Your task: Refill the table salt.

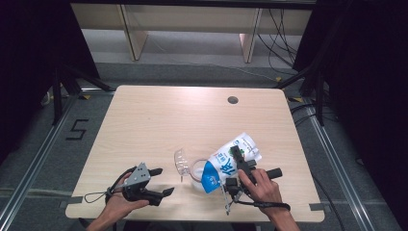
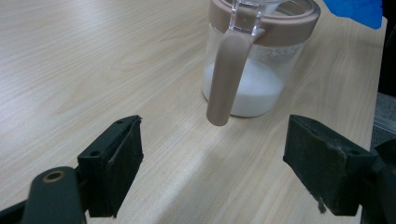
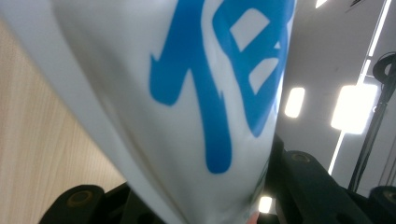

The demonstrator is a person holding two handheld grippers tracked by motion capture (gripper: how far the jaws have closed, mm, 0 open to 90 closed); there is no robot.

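Note:
A clear jar (image 1: 197, 177) with a brown rim and a brown handle (image 2: 229, 74) stands near the table's front edge, with white powder in its bottom (image 2: 247, 93). Its clear lid (image 1: 181, 161) is flipped open to the left. My right gripper (image 1: 238, 162) is shut on a white and blue pouch (image 1: 231, 161), which is tilted with its blue end over the jar's mouth. Close up, the pouch (image 3: 187, 93) sits between the right gripper's (image 3: 187, 207) black jaws. My left gripper (image 1: 164, 181) rests open to the left of the jar; its jaws (image 2: 215, 158) hold nothing.
The wooden table (image 1: 159, 120) has a round cable hole (image 1: 233, 100) at the back right. Wooden furniture legs and cables stand on the floor beyond the far edge. Dark curtains flank both sides.

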